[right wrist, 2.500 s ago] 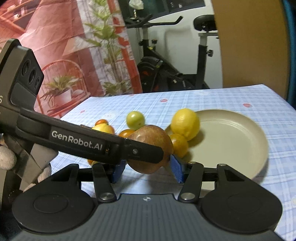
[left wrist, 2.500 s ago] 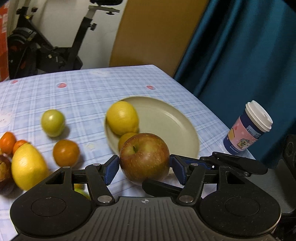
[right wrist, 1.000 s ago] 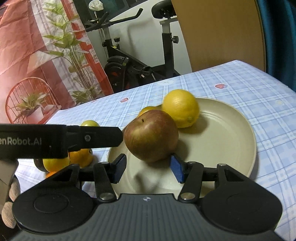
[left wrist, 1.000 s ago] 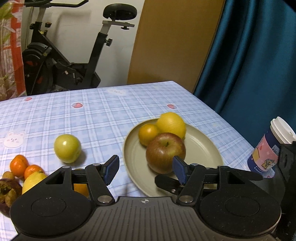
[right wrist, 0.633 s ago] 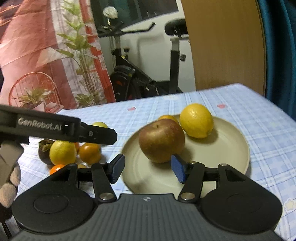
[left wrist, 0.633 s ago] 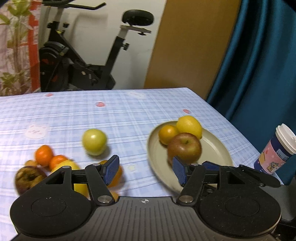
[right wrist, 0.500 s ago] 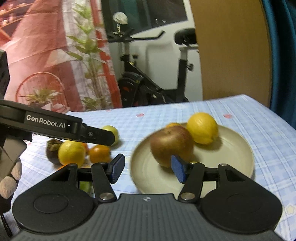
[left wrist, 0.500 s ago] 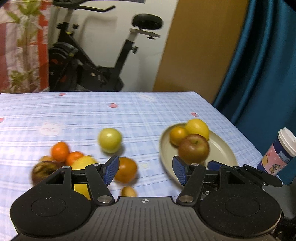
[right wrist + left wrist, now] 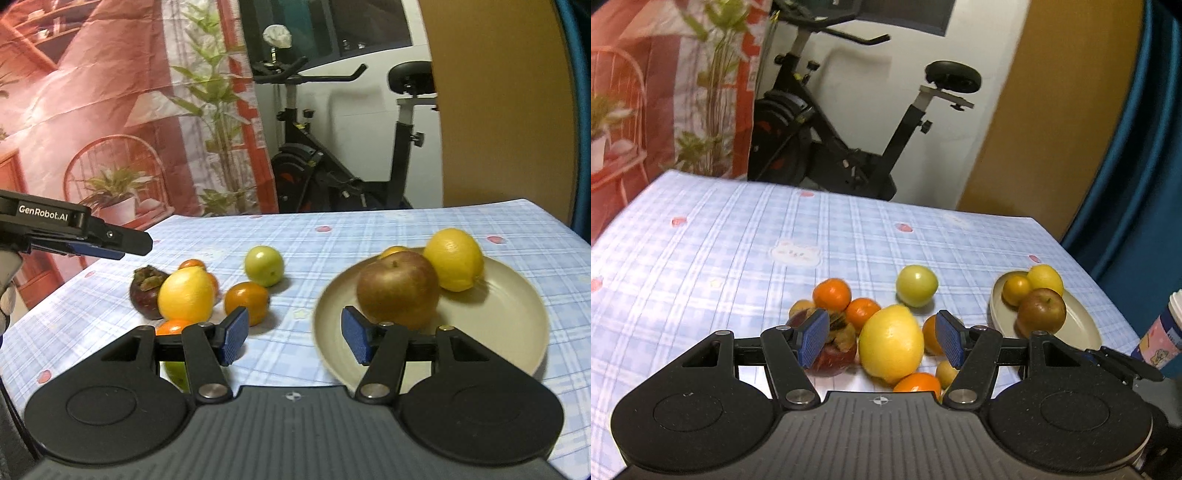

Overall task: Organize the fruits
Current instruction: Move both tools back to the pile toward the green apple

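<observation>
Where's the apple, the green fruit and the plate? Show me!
apple (image 9: 397,291): right wrist view, middle of its red skin.
green fruit (image 9: 264,270): right wrist view, its front side.
plate (image 9: 513,325): right wrist view, bare inside near the right rim.

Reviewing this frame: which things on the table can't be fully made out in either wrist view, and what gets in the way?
- Small orange fruit on the plate: right wrist view shows only its top behind the apple.
- Green fruit: right wrist view, mostly hidden by the right gripper.
- Paper cup: left wrist view, cut off by the right edge.
- Mangosteen: left wrist view, partly covered by the left gripper pad.
</observation>
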### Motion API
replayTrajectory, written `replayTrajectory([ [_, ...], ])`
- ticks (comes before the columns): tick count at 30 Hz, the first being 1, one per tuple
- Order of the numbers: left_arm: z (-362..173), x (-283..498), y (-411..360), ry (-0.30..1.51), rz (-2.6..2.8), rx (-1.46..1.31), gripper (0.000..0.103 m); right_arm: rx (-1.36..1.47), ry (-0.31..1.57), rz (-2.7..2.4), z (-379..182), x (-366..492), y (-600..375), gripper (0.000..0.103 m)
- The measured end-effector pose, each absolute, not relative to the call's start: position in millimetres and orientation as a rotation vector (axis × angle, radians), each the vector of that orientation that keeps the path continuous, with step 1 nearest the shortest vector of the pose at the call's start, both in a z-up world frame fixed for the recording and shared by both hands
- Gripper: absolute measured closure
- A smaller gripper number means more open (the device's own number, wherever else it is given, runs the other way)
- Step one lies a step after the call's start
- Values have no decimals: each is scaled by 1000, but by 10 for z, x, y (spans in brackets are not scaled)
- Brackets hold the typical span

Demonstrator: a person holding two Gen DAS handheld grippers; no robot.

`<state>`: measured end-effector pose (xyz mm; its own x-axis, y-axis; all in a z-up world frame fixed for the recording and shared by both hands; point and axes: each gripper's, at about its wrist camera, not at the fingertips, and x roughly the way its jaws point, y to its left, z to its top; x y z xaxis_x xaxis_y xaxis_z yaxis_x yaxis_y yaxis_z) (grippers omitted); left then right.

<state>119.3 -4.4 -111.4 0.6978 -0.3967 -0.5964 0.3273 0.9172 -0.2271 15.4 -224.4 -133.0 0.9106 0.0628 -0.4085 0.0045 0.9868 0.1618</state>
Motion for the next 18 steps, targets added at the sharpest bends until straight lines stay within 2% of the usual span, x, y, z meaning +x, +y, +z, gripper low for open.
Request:
replayTrajectory([
  [18, -1452, 1036, -366, 791, -585, -62, 39, 46, 529, 274, -1541, 410, -1763, 46],
])
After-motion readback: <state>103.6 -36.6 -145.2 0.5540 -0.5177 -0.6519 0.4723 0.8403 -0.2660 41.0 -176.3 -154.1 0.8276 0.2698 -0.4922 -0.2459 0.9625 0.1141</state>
